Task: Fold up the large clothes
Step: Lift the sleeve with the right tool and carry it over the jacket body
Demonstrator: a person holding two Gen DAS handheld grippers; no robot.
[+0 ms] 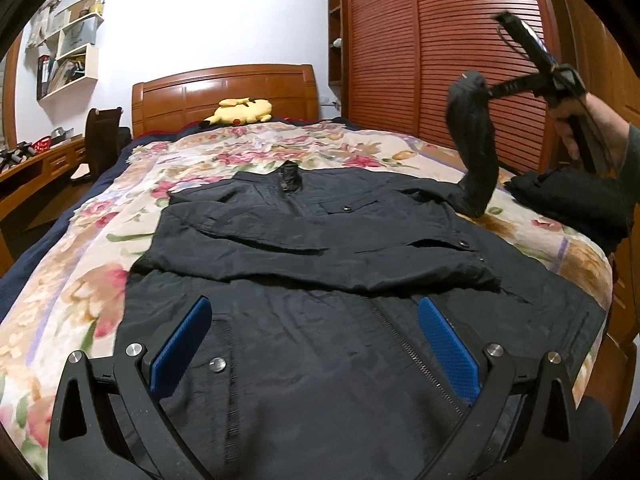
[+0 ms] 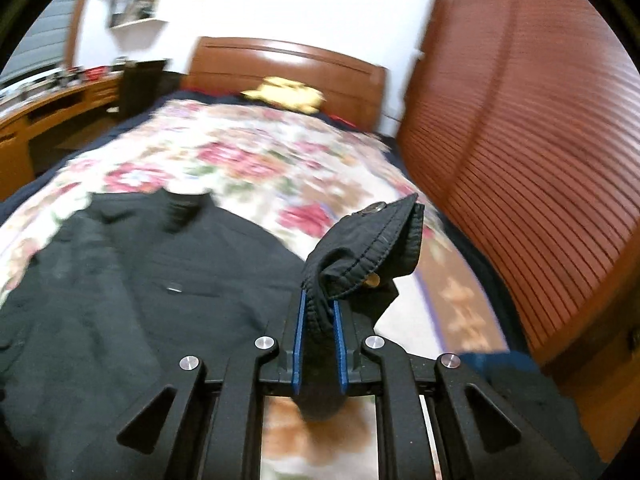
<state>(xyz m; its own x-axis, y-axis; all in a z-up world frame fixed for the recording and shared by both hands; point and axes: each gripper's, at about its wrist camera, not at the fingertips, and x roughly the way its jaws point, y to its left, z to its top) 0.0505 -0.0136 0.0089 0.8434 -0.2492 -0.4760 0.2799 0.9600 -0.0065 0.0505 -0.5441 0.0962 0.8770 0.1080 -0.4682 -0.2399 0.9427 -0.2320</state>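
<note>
A dark navy jacket (image 1: 320,248) lies front up on the flowered bedspread (image 1: 80,280), collar toward the headboard, one sleeve folded across its chest. My left gripper (image 1: 316,312) is open and empty, low over the jacket's hem. My right gripper (image 2: 319,300) is shut on the cuff (image 2: 372,240) of the jacket's other sleeve. In the left wrist view this sleeve (image 1: 476,148) hangs lifted above the jacket's right shoulder, held up by the right gripper (image 1: 480,92). The jacket body (image 2: 120,288) lies to the left in the blurred right wrist view.
A folded dark garment (image 1: 568,200) lies at the bed's right edge. A yellow plush toy (image 1: 240,112) sits by the wooden headboard (image 1: 224,88). A slatted wardrobe (image 1: 440,40) stands right of the bed. A desk (image 1: 36,168) and chair (image 1: 100,140) stand left.
</note>
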